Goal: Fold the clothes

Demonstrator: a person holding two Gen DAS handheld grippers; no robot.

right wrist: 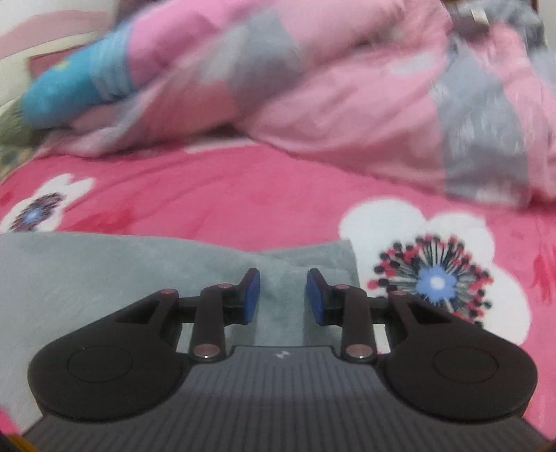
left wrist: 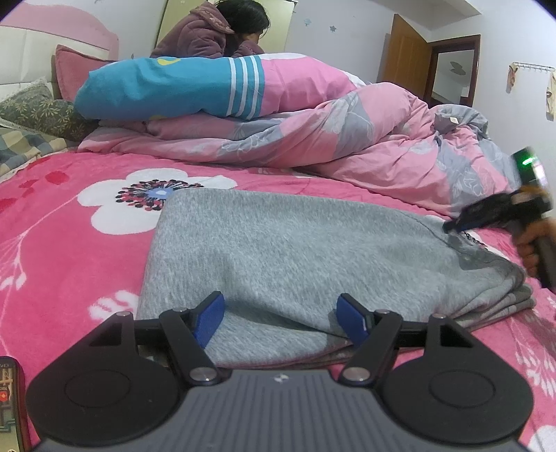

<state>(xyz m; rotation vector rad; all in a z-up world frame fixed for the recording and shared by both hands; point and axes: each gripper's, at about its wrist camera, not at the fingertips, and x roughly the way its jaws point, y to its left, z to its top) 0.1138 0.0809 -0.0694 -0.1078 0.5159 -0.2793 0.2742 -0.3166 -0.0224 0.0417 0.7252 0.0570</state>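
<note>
I'm seeing one grey garment (left wrist: 278,250), folded in layers, lying flat on the pink floral blanket (left wrist: 69,250). Two grippers working. Left gripper (left wrist: 280,318) is hovering low over the garment's near edge, pointing slightly down, jaws standing wide with cloth under the gap but nothing pinched. Right gripper (right wrist: 282,295) is sitting over the garment's right corner, tilted down, jaws narrowly apart, grey cloth showing in the gap, pads not pressing it. One hand (left wrist: 531,248) is gripping its handle at the right edge. Behind: one pink-grey quilt (left wrist: 347,139), one blue-pink quilt (left wrist: 180,87) stacked on it, one person (left wrist: 215,31) sitting beyond.
</note>
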